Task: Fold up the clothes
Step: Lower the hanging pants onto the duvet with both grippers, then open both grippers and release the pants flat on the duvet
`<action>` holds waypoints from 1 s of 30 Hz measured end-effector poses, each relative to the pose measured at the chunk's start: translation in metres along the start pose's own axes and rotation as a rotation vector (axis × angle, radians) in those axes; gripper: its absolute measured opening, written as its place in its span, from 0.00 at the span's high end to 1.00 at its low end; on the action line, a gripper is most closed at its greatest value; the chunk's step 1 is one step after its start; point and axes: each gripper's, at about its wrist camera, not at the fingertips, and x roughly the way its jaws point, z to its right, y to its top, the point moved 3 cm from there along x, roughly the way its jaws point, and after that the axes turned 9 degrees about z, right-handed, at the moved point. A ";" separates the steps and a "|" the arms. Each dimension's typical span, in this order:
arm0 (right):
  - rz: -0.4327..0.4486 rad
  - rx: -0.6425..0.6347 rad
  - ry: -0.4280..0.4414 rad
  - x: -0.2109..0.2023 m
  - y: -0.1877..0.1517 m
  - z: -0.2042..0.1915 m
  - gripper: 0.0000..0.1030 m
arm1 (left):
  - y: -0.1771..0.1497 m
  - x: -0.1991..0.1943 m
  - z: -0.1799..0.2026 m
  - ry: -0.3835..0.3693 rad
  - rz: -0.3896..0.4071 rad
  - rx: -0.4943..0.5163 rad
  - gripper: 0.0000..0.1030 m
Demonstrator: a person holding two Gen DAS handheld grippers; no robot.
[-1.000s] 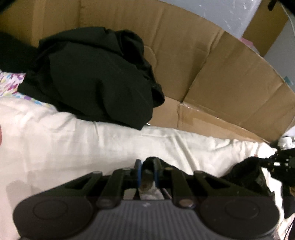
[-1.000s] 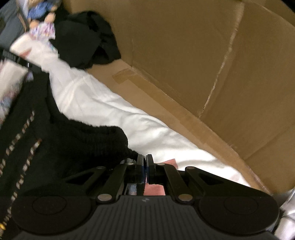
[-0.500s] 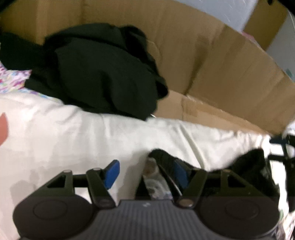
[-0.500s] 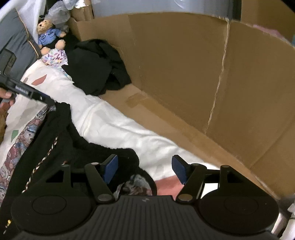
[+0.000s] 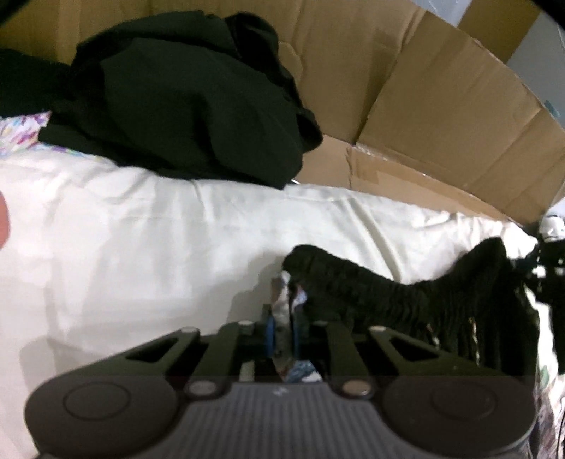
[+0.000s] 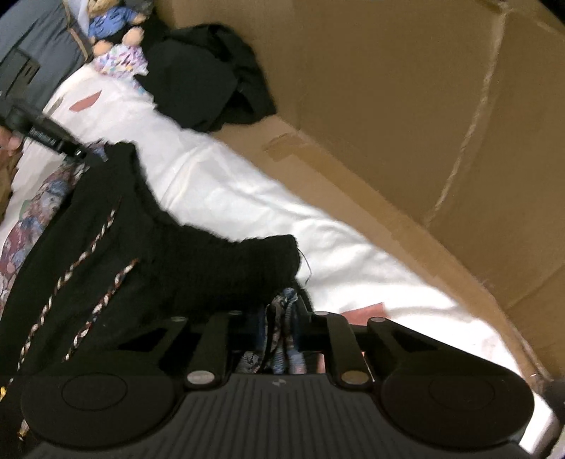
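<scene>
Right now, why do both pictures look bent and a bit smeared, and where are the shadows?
Left wrist view: fisheye lens bows the cardboard wall; the left gripper casts a soft shadow on the white sheet. Right wrist view: motion blur smears the teddy bear and cardboard edges; the black knit garment loses detail in darkness.

in the left wrist view the black knit garment point(image 5: 406, 303) runs off the right edge, so we cannot see its full spread. the left gripper point(image 5: 281, 328) hides the patterned fabric point(image 5: 282, 300) pinched between its closed fingers; we cannot tell how the layers lie there. the dark clothes pile point(image 5: 183, 95) is cut off at the left edge. in the right wrist view the stuffed toy point(image 6: 113, 24) is cropped at the top, the whole frame smeared, and a hand point(image 6: 10, 141) barely shows at the left edge.
</scene>
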 end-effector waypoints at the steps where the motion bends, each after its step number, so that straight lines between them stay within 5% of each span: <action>1: 0.009 0.004 -0.011 -0.002 0.001 0.003 0.87 | 0.000 -0.002 -0.001 0.005 0.003 -0.001 0.91; 15: 0.101 -0.050 -0.205 -0.003 0.029 0.015 0.88 | 0.021 -0.009 -0.012 -0.009 0.143 -0.068 0.92; 21: 0.049 -0.020 -0.214 0.020 0.029 0.015 0.86 | 0.016 0.022 -0.017 0.038 0.072 -0.085 0.86; 25: 0.021 0.001 -0.236 0.030 0.026 0.015 0.56 | 0.009 0.024 -0.016 0.087 0.053 -0.101 0.51; 30: 0.020 -0.015 -0.235 0.019 0.018 0.011 0.44 | 0.000 0.009 -0.017 0.094 0.041 -0.094 0.49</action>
